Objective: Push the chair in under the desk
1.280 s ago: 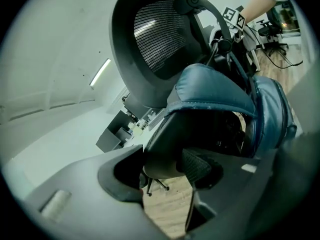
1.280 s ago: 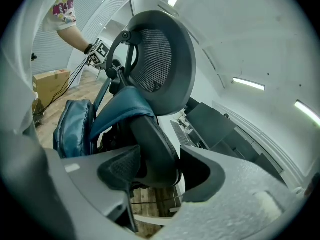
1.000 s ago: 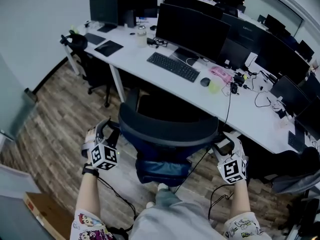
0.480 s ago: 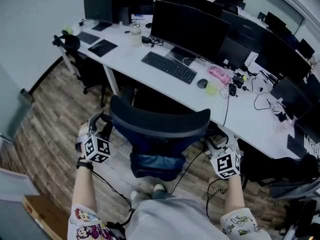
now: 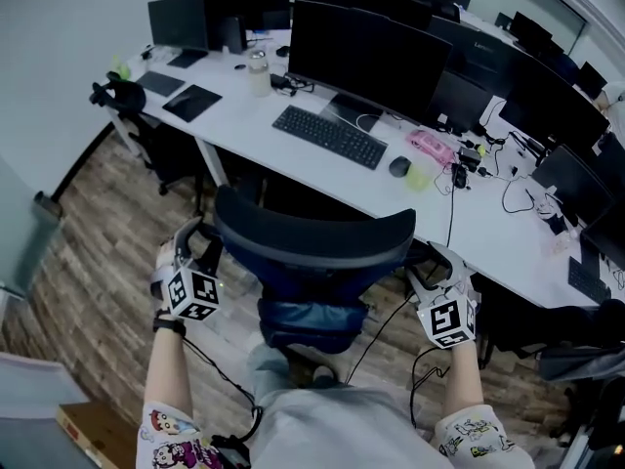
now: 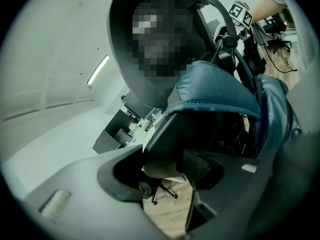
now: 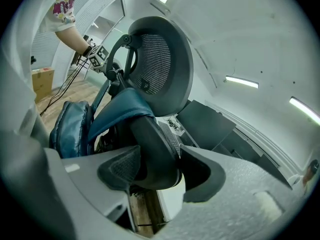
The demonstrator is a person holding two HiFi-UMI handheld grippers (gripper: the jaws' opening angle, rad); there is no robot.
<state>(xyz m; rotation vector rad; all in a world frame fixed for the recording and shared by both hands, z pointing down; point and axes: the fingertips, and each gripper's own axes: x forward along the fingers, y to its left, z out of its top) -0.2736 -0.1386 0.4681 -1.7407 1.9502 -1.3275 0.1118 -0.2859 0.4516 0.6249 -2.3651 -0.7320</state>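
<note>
A black office chair (image 5: 312, 237) with a curved mesh back stands in front of the white desk (image 5: 239, 115), its seat partly under the desk edge. A blue bag (image 5: 312, 319) lies on the seat. My left gripper (image 5: 200, 240) is at the chair's left armrest. In the left gripper view the armrest (image 6: 167, 139) sits between the two pads, which press on it. My right gripper (image 5: 430, 264) holds the right armrest (image 7: 150, 144) the same way, jaws shut on it. The chair's base is hidden.
On the desk are a keyboard (image 5: 329, 135), a mouse (image 5: 398, 167), several dark monitors (image 5: 366, 57) and loose cables. A second chair (image 5: 127, 106) stands at the desk's left end. A cardboard box (image 5: 93, 428) lies on the wood floor behind me, at the left.
The chair has rolled forward toward the desk, and both grippers have gone with it on the armrests. The person has stepped forward behind it.
</note>
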